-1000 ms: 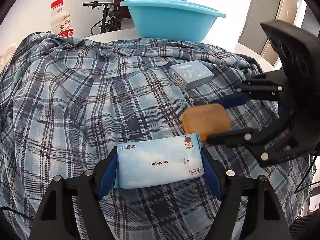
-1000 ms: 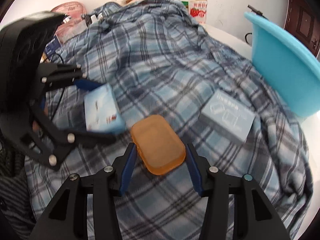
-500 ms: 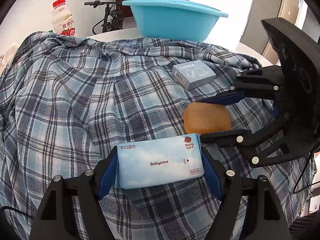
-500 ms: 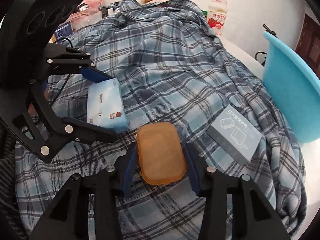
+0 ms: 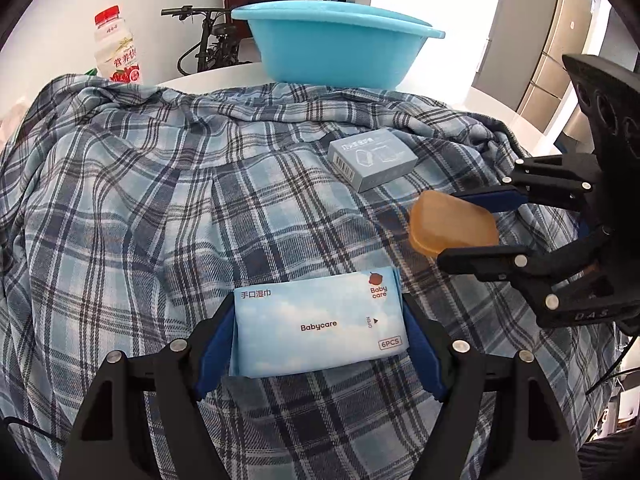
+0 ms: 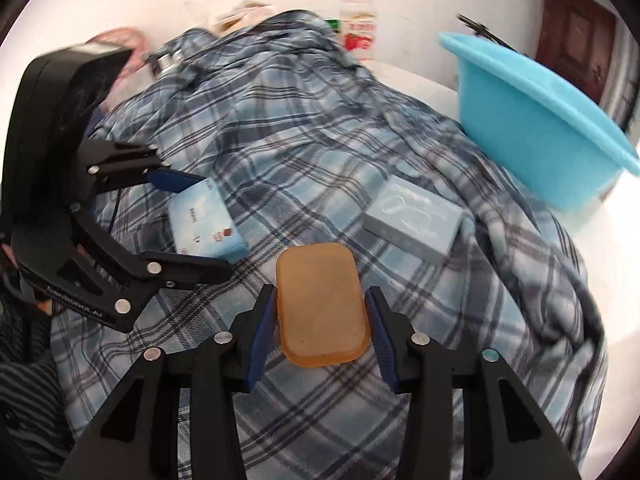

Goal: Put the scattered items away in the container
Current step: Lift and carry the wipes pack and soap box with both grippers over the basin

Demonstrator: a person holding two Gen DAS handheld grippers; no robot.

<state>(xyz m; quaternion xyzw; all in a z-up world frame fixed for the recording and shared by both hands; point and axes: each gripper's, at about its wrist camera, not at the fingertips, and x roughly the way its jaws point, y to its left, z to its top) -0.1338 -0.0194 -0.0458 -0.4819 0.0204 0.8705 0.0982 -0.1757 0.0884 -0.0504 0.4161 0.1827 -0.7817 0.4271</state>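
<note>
My left gripper point(image 5: 318, 312) is shut on a pale blue wet-wipes pack point(image 5: 320, 324), its blue pads pressing both short ends. The pack sits low over a blue plaid shirt point(image 5: 140, 200). To its right, my right gripper point(image 6: 320, 296) is shut on an orange translucent case point(image 6: 318, 272), held just above the shirt. In the left wrist view that case point(image 5: 448, 220) sits between the right gripper's point(image 5: 452, 227) fingers. A grey carton point(image 5: 372, 158) lies on the shirt beyond both. The light blue basin point(image 5: 332, 52) stands on the white table at the far side.
A drink bottle point(image 5: 116, 52) with a red cap stands at the far left of the white table point(image 5: 500, 108). Pink and white packages lie behind the shirt in the right wrist view. A bicycle and a door are in the background.
The right gripper's pads closed onto the orange case and raised it a little off the shirt, drawing it to the right. The left gripper and its wipes pack stayed put.
</note>
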